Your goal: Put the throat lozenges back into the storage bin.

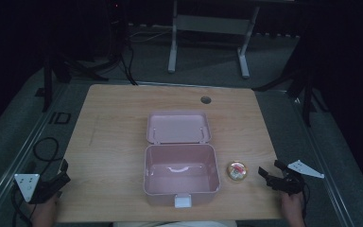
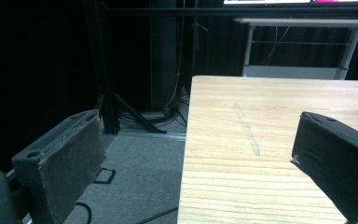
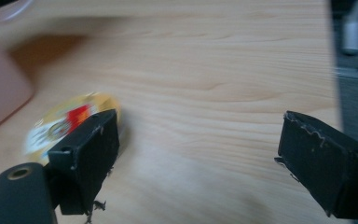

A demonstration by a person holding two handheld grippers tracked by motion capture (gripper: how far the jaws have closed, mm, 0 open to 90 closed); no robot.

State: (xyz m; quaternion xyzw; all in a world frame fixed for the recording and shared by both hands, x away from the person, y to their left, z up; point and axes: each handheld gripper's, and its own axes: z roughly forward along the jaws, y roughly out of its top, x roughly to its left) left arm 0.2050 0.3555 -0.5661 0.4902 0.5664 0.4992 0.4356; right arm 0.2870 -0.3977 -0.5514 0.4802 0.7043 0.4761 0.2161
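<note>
A pink box (image 1: 181,176) stands open at the table's front centre, its lid (image 1: 178,126) laid back behind it and nothing visible inside. A small round yellow container with a red-and-white label (image 1: 237,170) lies on the wood just right of the box. My right gripper (image 1: 270,171) is open a short way right of the container, which sits partly behind its left jaw (image 3: 63,125) in the right gripper view. My left gripper (image 1: 62,171) is open at the table's front left corner, straddling the table edge (image 2: 186,149) with nothing between its jaws.
The wooden table (image 1: 118,123) has a round cable hole (image 1: 205,100) near its far edge. Another table's white legs (image 1: 172,47) stand beyond on the grey floor. Cables (image 1: 45,149) lie on the floor at the left.
</note>
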